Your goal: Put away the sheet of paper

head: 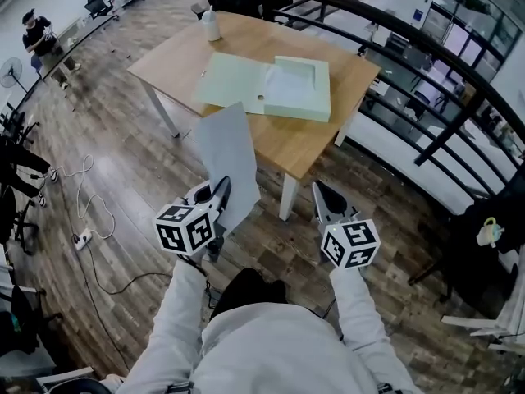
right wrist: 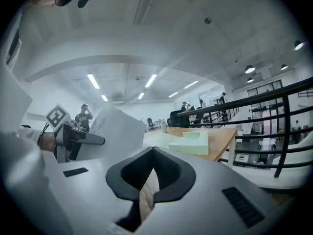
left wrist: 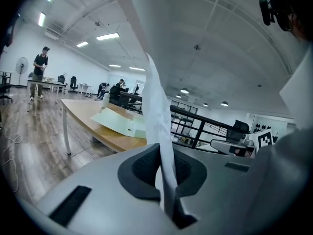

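grey sheet, upright, in left tool

floor: wood planks | wood table ctr | blk railing R | strip lights overhd

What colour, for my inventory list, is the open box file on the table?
The box file is pale green, clearest in head view.

1. Wooden table, white bottle at its far edge
2. Black railing right of table
3. White cable and power strip on wood floor, left
4. Standing fan and person far left
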`<state>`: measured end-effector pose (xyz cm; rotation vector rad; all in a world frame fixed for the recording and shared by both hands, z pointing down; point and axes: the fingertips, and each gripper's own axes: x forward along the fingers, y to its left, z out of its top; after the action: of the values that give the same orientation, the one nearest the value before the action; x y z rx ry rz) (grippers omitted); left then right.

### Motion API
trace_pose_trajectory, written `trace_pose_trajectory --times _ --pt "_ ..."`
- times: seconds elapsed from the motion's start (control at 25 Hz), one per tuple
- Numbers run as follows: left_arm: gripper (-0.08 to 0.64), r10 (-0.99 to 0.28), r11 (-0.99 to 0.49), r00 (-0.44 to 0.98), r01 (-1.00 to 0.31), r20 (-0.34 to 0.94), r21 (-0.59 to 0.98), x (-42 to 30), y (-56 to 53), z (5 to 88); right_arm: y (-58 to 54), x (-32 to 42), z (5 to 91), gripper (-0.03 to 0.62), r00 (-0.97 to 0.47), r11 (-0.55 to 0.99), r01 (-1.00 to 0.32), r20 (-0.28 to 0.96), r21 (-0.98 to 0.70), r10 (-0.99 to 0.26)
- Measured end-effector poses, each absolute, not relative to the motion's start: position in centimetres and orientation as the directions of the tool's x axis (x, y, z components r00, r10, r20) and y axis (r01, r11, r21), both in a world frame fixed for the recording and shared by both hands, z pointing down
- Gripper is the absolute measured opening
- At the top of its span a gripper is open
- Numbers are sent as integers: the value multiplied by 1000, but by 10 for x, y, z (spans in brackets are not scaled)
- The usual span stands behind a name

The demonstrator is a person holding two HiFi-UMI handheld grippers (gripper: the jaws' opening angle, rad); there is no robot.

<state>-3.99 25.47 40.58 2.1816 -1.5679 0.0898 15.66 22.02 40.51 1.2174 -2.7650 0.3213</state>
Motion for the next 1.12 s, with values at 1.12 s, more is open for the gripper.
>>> trace_pose_trajectory --times 1.12 --pt "15 -852 -356 435 -889 291 287 -141 -6 388 -25 71 413 28 -584 565 -811 191 -148 -789"
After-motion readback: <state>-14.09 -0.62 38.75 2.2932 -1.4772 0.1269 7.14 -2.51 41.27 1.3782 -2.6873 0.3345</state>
